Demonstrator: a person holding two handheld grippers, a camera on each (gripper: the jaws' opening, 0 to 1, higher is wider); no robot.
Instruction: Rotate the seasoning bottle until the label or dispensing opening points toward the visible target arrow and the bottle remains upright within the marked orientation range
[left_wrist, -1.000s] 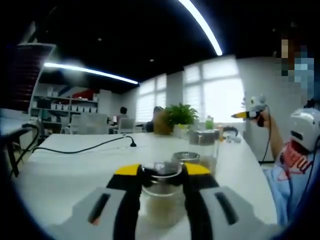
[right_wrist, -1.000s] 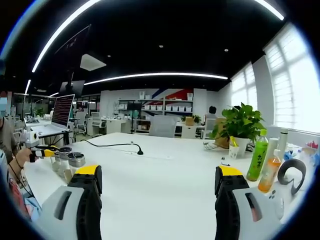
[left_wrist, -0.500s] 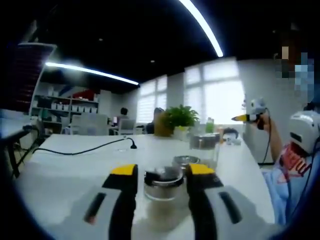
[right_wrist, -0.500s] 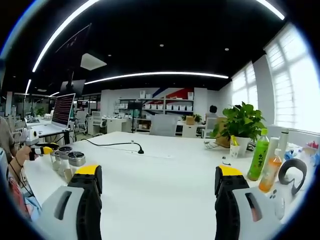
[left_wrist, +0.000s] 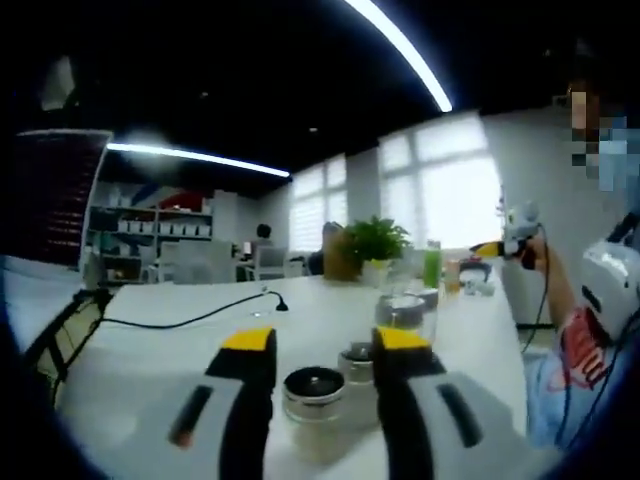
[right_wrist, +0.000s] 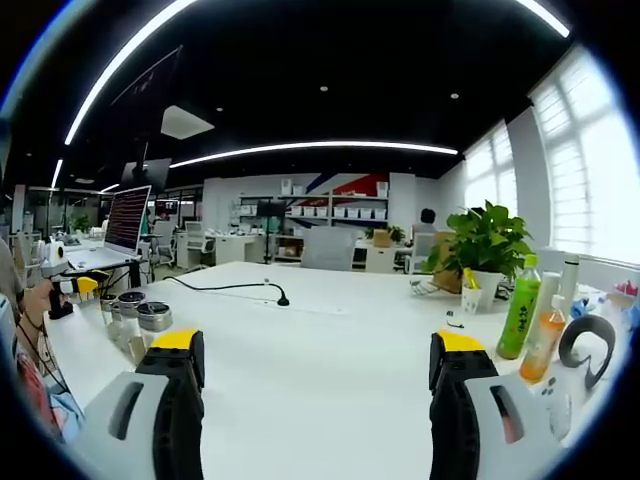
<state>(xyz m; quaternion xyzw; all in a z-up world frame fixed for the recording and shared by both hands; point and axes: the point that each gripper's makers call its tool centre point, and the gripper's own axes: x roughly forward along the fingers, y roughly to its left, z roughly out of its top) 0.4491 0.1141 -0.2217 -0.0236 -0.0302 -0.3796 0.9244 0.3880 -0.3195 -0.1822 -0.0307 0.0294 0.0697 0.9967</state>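
The seasoning bottle (left_wrist: 313, 388), clear glass with a round metal lid, stands upright on the white table (left_wrist: 150, 350). It sits low between the yellow-tipped jaws of my left gripper (left_wrist: 324, 342), which is open with a gap on each side of the bottle. Two similar bottles (left_wrist: 357, 360) (left_wrist: 405, 312) stand just behind it. In the right gripper view the same bottles (right_wrist: 150, 318) are at the far left, beside the left gripper (right_wrist: 75, 288) in a hand. My right gripper (right_wrist: 315, 365) is held wide open over bare table.
A black cable (right_wrist: 230, 290) runs across the table's far side. A potted plant (right_wrist: 485, 245), a green bottle (right_wrist: 520, 315) and an orange bottle (right_wrist: 543, 340) stand at the right end. A laptop (right_wrist: 120, 225) is at the far left. The person sits close by.
My left gripper has let go of the seasoning bottle and drawn back and up, so the bottle now sits lower and smaller between the jaws. The right gripper has stayed still.
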